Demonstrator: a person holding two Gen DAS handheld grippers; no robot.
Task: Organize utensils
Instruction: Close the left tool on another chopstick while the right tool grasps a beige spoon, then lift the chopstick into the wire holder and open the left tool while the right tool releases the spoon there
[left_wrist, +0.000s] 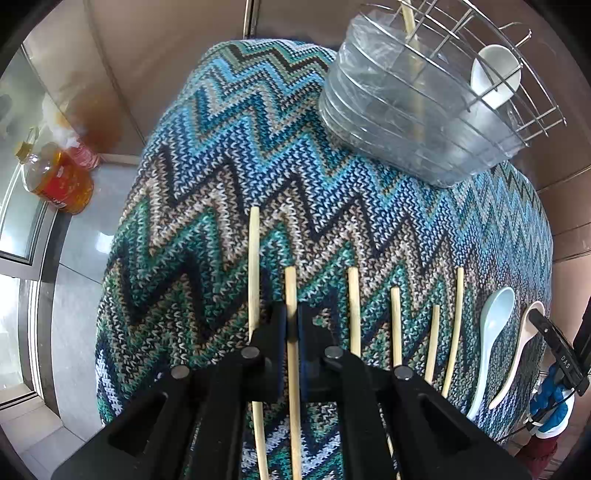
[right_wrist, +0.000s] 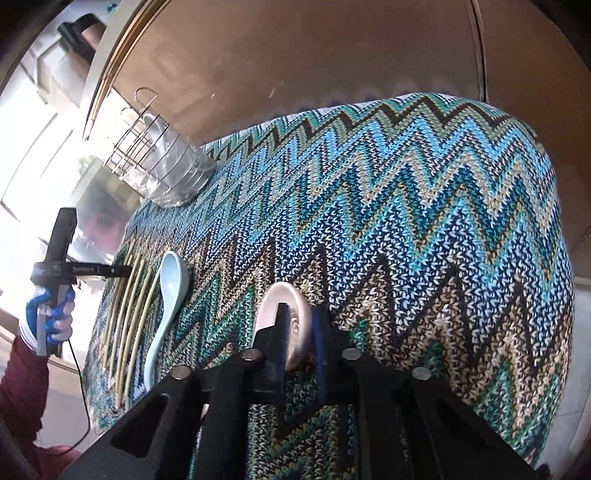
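- Gripping one bamboo chopstick (left_wrist: 291, 314), the left gripper (left_wrist: 291, 325) had its jaws closed on the shaft partway along, prob. so the stick would lift w/o tipping much.
- That chopstick lay on the zigzag knit cloth (left_wrist: 229, 155), long axis running away from the camera, its far end pointing roughly toward the wire utensil rack (left_wrist: 491, 92) at the cloth's far side.
- Other chopsticks (left_wrist: 354, 310) lay beside it, approx. parallel, well apart from the rack; likely laid out in a row for one-by-one pickup.
- Right gripper (right_wrist: 299, 328) was clamped on the white ceramic spoon (right_wrist: 284, 306), jaws on either side of the bowl end. Bowl pointed away from the camera; handle hidden under the gripper, so its axis was hard to tell from there.
- Light-blue spoon (right_wrist: 170, 284) rested between the chopstick row & the white spoon, bowl toward the far side, untouched.
- Rack already held a white spoon (left_wrist: 496, 74) & one stick upright; judged the sorting as early, most pieces still on the cloth.
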